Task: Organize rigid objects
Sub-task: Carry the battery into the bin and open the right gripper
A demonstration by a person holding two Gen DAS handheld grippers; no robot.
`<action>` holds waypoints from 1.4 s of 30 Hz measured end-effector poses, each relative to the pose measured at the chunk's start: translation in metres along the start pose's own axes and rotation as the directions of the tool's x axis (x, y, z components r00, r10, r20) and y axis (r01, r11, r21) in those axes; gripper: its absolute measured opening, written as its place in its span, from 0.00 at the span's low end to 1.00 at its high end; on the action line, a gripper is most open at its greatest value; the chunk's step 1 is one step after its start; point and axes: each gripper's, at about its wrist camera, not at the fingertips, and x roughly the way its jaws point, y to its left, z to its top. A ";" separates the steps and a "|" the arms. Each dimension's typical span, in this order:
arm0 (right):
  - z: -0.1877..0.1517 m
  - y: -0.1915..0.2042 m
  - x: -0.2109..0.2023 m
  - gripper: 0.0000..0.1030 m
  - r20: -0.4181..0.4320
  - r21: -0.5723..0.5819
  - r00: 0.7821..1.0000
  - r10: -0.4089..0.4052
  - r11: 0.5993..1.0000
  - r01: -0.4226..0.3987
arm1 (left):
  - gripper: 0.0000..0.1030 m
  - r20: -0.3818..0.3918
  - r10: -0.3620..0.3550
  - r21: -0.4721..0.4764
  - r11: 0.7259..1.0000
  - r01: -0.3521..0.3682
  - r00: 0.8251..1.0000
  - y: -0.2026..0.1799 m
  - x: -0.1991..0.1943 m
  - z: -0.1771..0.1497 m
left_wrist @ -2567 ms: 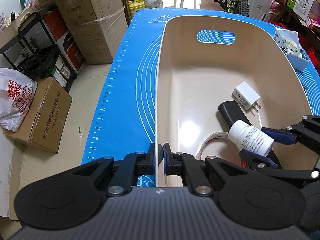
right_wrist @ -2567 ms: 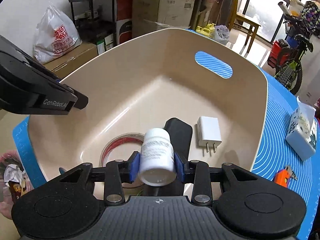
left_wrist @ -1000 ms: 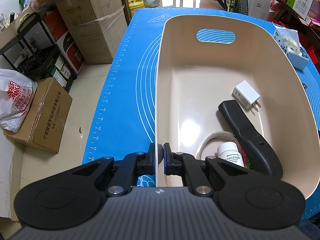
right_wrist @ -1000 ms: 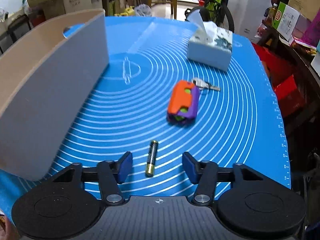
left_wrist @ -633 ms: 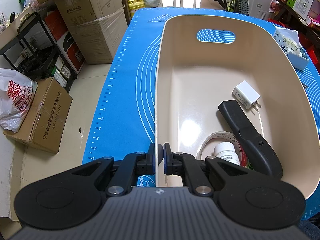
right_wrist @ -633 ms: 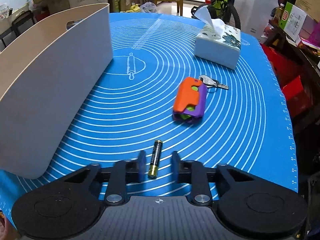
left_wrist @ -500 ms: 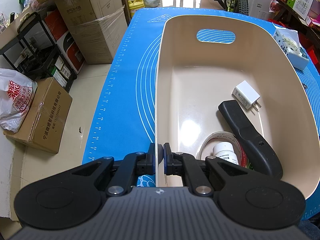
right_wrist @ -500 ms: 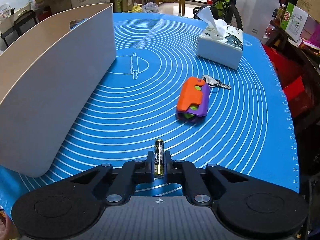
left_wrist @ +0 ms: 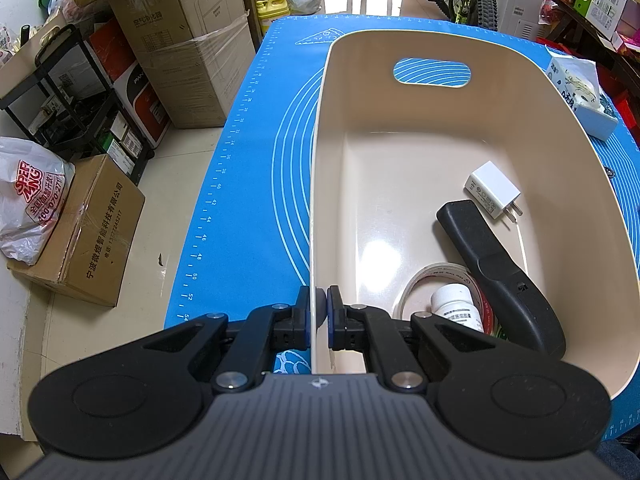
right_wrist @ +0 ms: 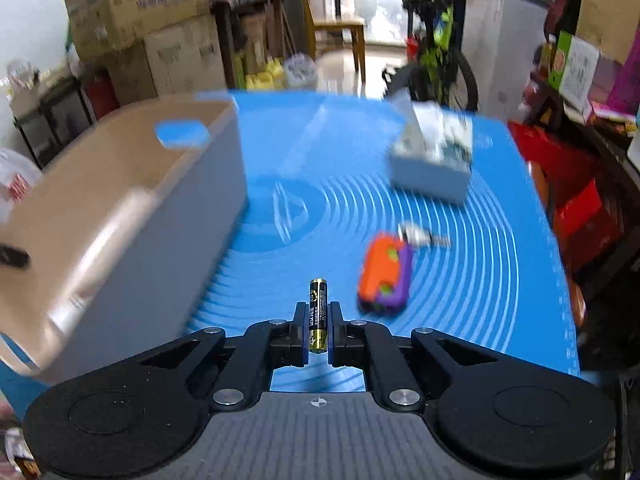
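Above blue mat-covered surface: black-and-gold cylindrical battery, clamped in right gripper.
Left gripper pinched shut on beige plastic bin wall.

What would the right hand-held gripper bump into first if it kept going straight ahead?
Probably bare blue mat. The right hand-held gripper, clamping the battery, points down between bin and orange toy; depth is unclear.

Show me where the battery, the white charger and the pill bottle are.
battery (right_wrist: 318, 312): right wrist view, middle of its body.
white charger (left_wrist: 493, 194): left wrist view, its flat face.
pill bottle (left_wrist: 456, 306): left wrist view, cap and shoulder.
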 end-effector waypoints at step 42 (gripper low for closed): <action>0.028 0.160 0.036 0.18 -0.164 -0.319 0.976 0.143 0.929 -0.189 | 0.08 0.003 -0.001 -0.002 1.000 0.001 1.000 0.000 0.000 0.000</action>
